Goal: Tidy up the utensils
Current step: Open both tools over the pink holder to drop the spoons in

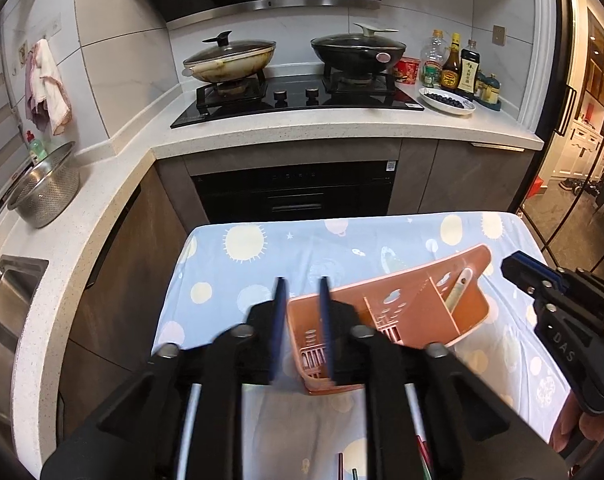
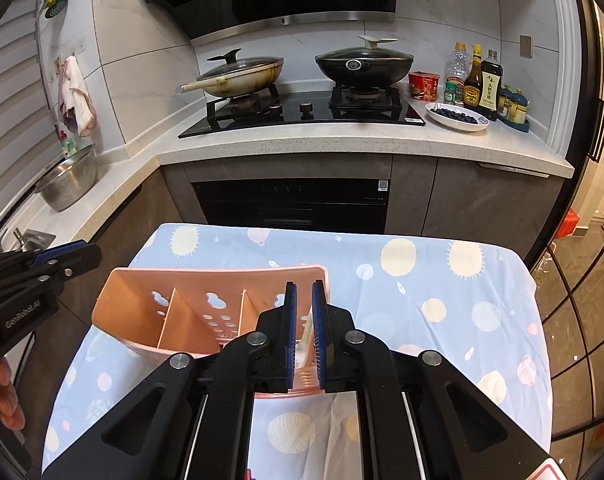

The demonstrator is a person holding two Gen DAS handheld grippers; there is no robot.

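Note:
A pink plastic utensil holder (image 1: 414, 312) with several compartments lies tilted on the table with the blue patterned cloth (image 1: 261, 248); it also shows in the right wrist view (image 2: 181, 312). A pale utensil handle (image 1: 460, 284) rests in its right compartment. My left gripper (image 1: 302, 284) hovers over the holder's left end, jaws slightly apart and empty. My right gripper (image 2: 304, 286) is above the holder's right end, jaws a narrow gap apart, with nothing between them; it shows at the right edge of the left wrist view (image 1: 518, 272). Chopstick tips (image 1: 342, 466) lie on the cloth near me.
Behind the table is a counter with a gas hob (image 1: 297, 96), two lidded pans (image 1: 229, 58) (image 1: 358, 50), sauce bottles (image 1: 454, 66) and a plate of blueberries (image 1: 446, 101). A steel colander (image 1: 45, 192) and sink (image 1: 9, 292) are at left. A glass door (image 1: 574, 160) stands at right.

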